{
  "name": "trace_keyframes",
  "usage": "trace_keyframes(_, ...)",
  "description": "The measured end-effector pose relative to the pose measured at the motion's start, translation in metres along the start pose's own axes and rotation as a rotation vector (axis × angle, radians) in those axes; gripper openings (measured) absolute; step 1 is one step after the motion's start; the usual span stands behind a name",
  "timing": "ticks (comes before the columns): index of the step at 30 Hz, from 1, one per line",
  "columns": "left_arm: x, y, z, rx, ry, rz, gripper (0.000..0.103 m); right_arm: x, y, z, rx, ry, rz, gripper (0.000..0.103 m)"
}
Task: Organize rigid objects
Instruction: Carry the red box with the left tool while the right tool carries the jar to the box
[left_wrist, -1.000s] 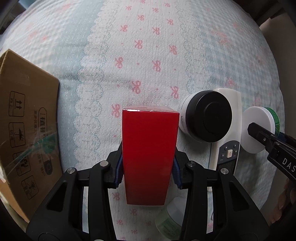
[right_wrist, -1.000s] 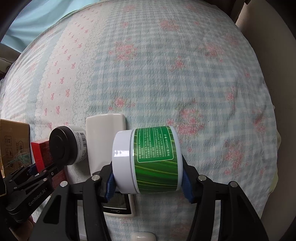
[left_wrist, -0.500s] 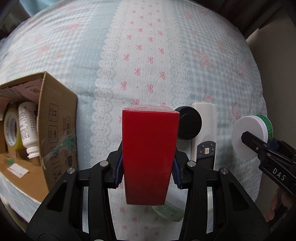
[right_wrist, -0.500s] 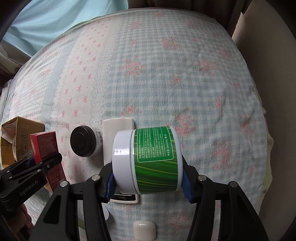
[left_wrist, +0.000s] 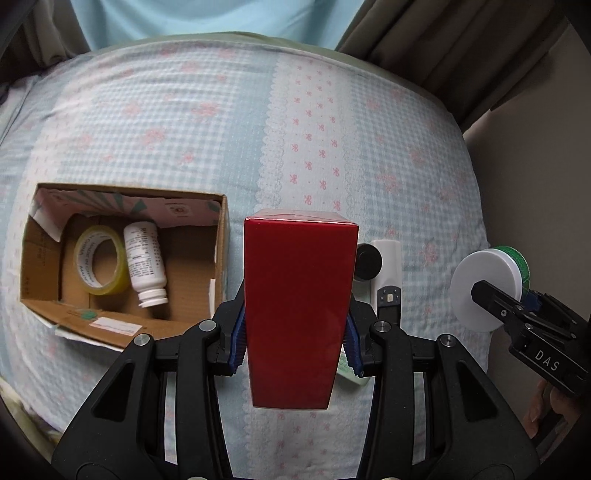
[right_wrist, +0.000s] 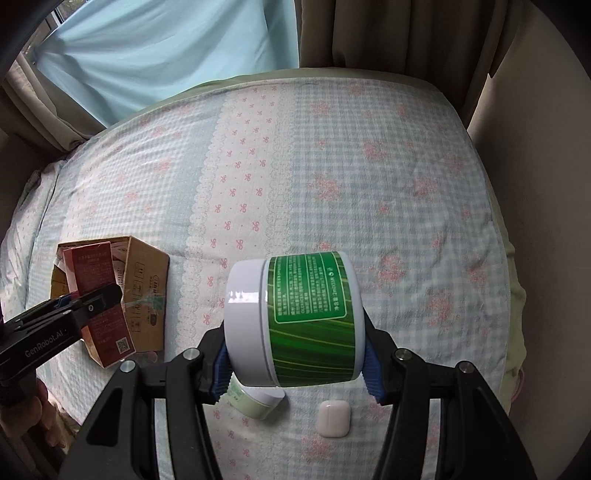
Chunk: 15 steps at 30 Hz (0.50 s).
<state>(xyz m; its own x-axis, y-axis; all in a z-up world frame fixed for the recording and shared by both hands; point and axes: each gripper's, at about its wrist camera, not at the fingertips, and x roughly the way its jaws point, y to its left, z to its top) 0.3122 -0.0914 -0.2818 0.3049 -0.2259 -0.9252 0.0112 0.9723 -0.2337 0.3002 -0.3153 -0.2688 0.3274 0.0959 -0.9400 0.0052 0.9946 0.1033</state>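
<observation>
Your left gripper (left_wrist: 295, 343) is clamped on the red box (left_wrist: 300, 306), blue pads pressed against both long sides; the box stands upright between them, held above the bed (left_wrist: 184, 122). Just right of the box, on the quilt, a black-capped jar (left_wrist: 368, 261) touches a white remote (left_wrist: 387, 273), both partly hidden. A pale green tub (left_wrist: 349, 369) shows only as a sliver under the right pad. To the left, an open carton (left_wrist: 218, 258) sits toward the bed's near left edge; inside it a tape roll (left_wrist: 98, 260) leans against a white bottle (left_wrist: 145, 264) lying on its side.

Your right gripper (right_wrist: 295, 365) is clamped on the green jar (right_wrist: 295, 321), held on its side with the white lid pointing left, above the bed's near edge. Below it on the quilt lie the pale green tub (right_wrist: 255, 404) and, just to its right, a small white case (right_wrist: 333, 419), apart from each other. In the right wrist view, the red box (right_wrist: 98, 291) appears in front of the carton (right_wrist: 146, 288) at the left, well apart from the jar.
</observation>
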Motion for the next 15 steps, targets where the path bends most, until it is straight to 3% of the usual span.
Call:
trace_keyframes(5,-0.042,0.048,-0.006,-0.026,-0.018,-0.041,0.038,-0.03,0.054,-0.008,0.019,-0.023,0.071,0.053)
trace_keyframes(10,-0.08,0.105,-0.012,0.008,-0.033,-0.053,0.038,-0.049,0.116,-0.022,0.054,-0.029,0.142,0.053)
trace_keyframes(15,-0.104,0.165,-0.01,0.044,-0.026,-0.063,0.038,-0.059,0.178,-0.031,0.099,-0.043,0.156,0.053)
